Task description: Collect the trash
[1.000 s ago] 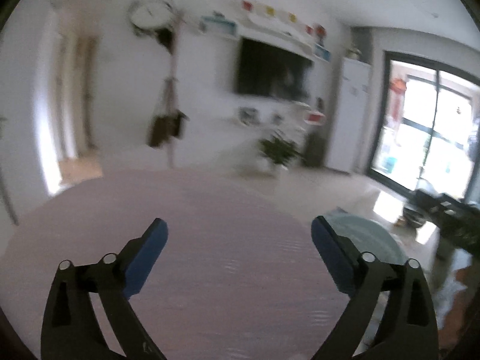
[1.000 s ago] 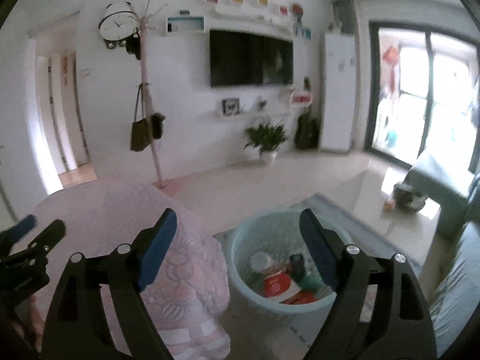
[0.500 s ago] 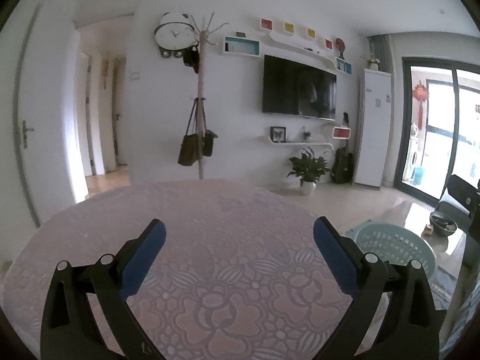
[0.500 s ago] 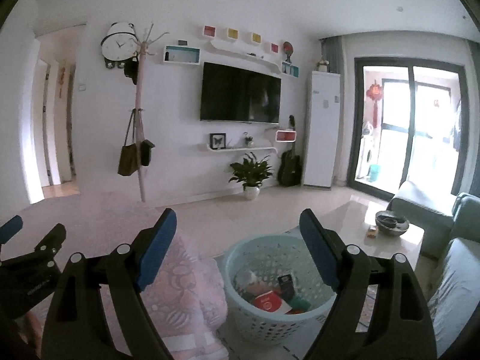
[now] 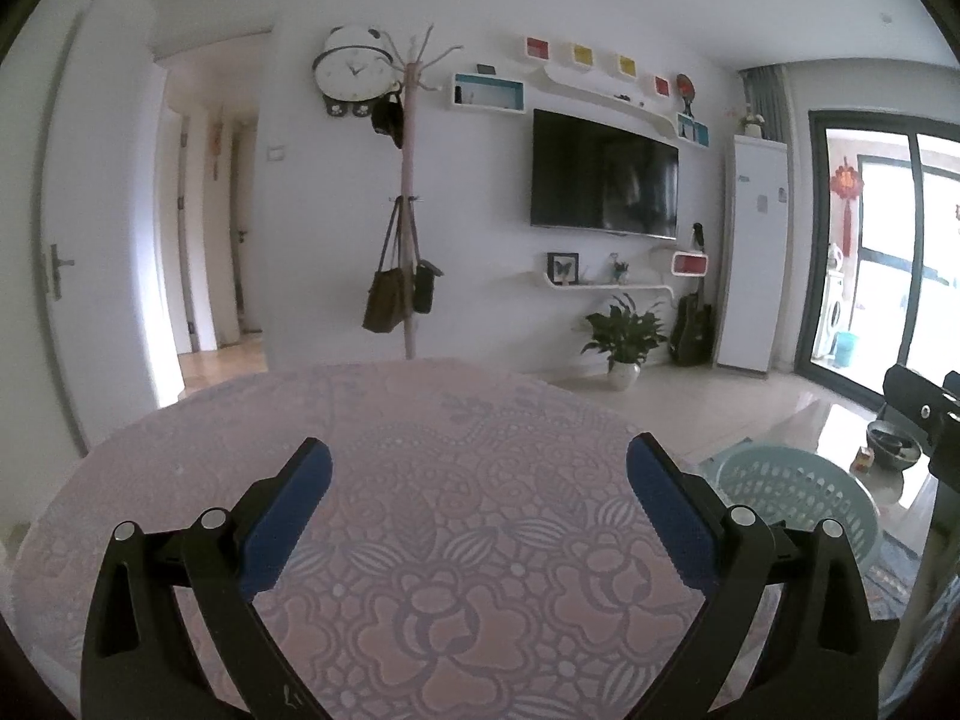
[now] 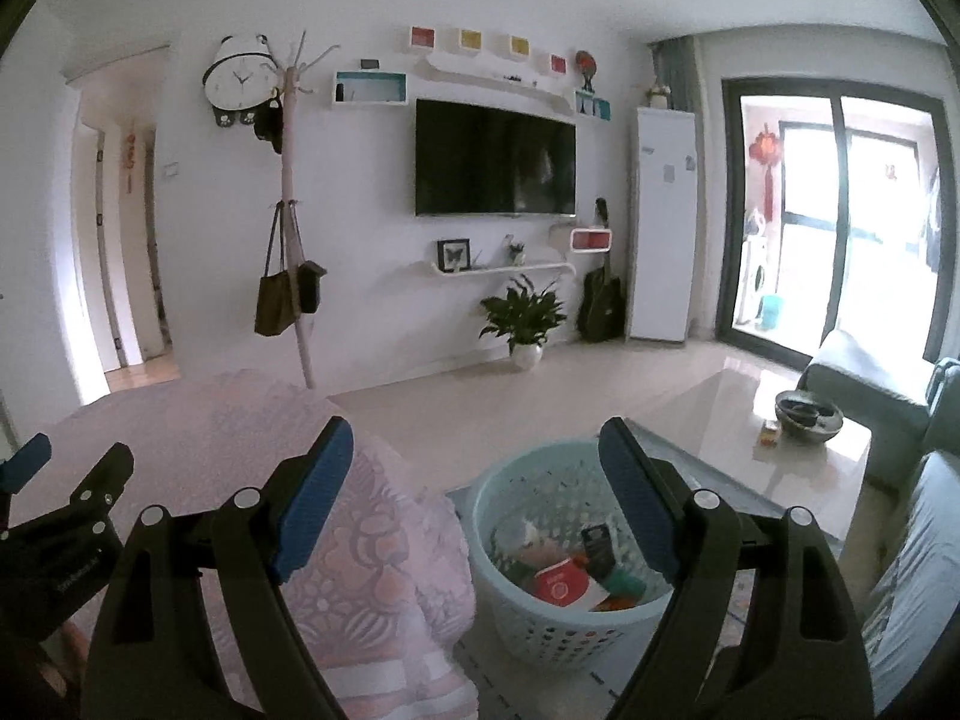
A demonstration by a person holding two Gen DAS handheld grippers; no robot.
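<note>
A pale blue perforated basket [image 6: 540, 630] stands on the floor right of the round table, with several pieces of trash inside, among them a red and white packet [image 6: 561, 585]. The basket also shows in the left wrist view [image 5: 792, 486]. My right gripper [image 6: 474, 474] is open and empty, held above the table edge and the basket. My left gripper [image 5: 479, 474] is open and empty above the table with its pink floral cloth [image 5: 456, 540]. I see no trash on the cloth.
A glass coffee table [image 6: 750, 438] with a dark bowl [image 6: 807, 414] stands right of the basket. A grey sofa [image 6: 912, 552] fills the right edge. A coat stand with bags [image 6: 288, 276], a potted plant [image 6: 525, 318] and a TV [image 6: 495, 159] line the far wall.
Both grippers have tilted upward and steadied, so the views show more of the room and less of the basket's inside. Both stay open and empty.
</note>
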